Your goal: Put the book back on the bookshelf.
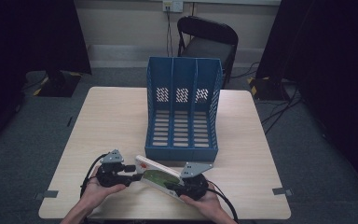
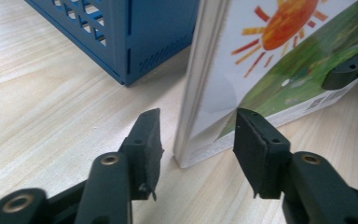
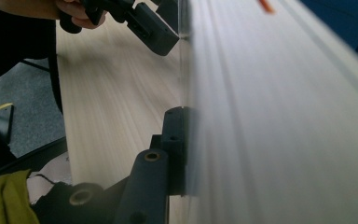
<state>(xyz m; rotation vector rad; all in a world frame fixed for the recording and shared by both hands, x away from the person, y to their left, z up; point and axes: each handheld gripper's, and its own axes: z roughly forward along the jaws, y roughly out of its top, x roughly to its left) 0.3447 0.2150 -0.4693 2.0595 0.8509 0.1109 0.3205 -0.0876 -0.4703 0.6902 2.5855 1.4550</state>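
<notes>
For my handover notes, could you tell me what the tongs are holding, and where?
The right tongs clamp the picture book at its near end; the left tongs straddle its far corner without pressing.

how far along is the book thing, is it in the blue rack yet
Not yet. Done: the thin sun-cover picture book is stood on edge, clamped by the right gripper. In hand: the left gripper straddles its corner, pads apart. Left: slotting it into the empty blue three-slot file rack.

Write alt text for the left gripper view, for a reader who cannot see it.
A picture book with a sun on its cover stands on edge on a pale wooden table, one corner between the two black jaws of the left tool, which stand apart from it. A blue file rack sits behind, and another black jaw rests on the cover at right.
</notes>
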